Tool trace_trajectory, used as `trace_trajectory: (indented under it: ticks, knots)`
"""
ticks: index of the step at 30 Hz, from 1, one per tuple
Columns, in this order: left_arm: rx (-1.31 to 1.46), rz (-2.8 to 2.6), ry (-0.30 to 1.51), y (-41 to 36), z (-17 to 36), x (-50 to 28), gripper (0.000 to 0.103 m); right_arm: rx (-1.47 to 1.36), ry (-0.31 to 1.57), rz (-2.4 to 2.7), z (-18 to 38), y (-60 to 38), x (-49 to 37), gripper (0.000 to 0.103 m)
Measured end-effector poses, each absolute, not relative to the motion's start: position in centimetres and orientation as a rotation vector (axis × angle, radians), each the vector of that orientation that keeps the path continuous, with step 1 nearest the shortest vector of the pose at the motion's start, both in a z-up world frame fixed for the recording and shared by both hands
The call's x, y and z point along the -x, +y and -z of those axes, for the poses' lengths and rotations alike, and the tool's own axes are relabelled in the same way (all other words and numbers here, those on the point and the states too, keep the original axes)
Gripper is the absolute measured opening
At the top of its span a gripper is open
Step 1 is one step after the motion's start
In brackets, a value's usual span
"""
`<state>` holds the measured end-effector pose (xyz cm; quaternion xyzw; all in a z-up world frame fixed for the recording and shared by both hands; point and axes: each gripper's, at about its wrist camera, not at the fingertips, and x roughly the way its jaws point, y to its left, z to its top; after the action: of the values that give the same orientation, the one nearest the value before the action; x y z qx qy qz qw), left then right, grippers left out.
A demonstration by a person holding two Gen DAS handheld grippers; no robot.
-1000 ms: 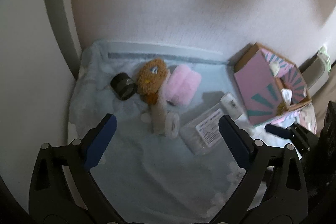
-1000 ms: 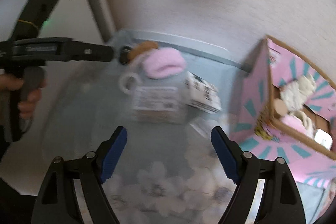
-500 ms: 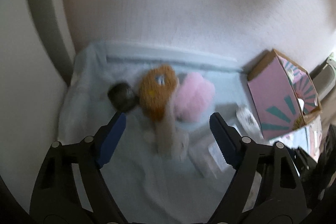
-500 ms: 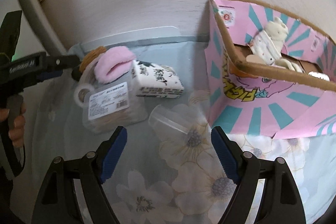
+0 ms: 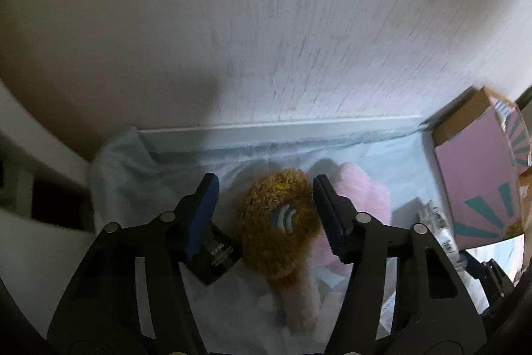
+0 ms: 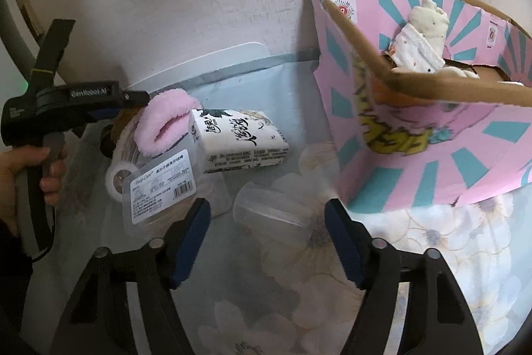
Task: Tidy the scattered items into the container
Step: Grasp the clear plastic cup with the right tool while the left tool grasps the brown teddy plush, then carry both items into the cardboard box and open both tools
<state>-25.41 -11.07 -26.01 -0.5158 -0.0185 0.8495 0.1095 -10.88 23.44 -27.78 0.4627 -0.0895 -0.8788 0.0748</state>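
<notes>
My left gripper (image 5: pixel 266 215) is open, one finger on either side of a brown plush toy (image 5: pixel 279 222) lying on the pale blue cloth. The right finger touches the toy; a gap shows at the left one. A pink fluffy item (image 5: pixel 362 198) lies just right of the toy, and a black jar (image 5: pixel 216 258) just left. My right gripper (image 6: pixel 266 238) is open above a clear plastic cup (image 6: pixel 272 208) lying on its side. The pink cardboard box (image 6: pixel 415 122) stands at the right and holds white cloth items (image 6: pixel 419 42).
A tissue pack (image 6: pixel 239 138), a clear labelled packet (image 6: pixel 159 188) and a tape roll (image 6: pixel 116 178) lie between the two grippers. A hand (image 6: pixel 33 175) holds the left gripper (image 6: pixel 139 95) at the left. The wall rises right behind the cloth.
My left gripper has moved forward and down onto the brown plush toy, its fingers drawing closer together. My right gripper has swung right and come down towards the clear cup.
</notes>
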Motion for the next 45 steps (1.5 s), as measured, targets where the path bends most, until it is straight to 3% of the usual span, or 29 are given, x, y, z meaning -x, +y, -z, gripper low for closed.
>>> trace_trajectory:
  ticks: [4, 11, 26, 36, 45]
  knots:
    - [1.511, -2.443, -0.076, -10.8, 26.7, 25.7, 0.041, -1.392, -0.257, 2.644, 28.0, 23.4, 11.1, 0.049]
    - [1.496, -2.418, -0.082, -10.7, 26.4, 25.9, 0.030, -1.373, -0.248, 2.643, 27.7, 23.6, 11.4, 0.049]
    - [1.355, -2.511, -0.202, -11.9, 18.4, 22.8, 0.027, -1.210, -0.158, 2.566, 23.1, 24.0, 9.3, 0.049]
    - [1.204, -2.576, -0.178, -9.4, 10.7, 18.3, 0.026, -1.012, -0.136, 2.522, 16.3, 26.0, 7.2, 0.049]
    - [1.017, -2.548, -0.086, -2.5, 3.6, 15.6, 0.026, -0.908, -0.177, 2.565, 9.6, 32.9, 8.1, 0.049]
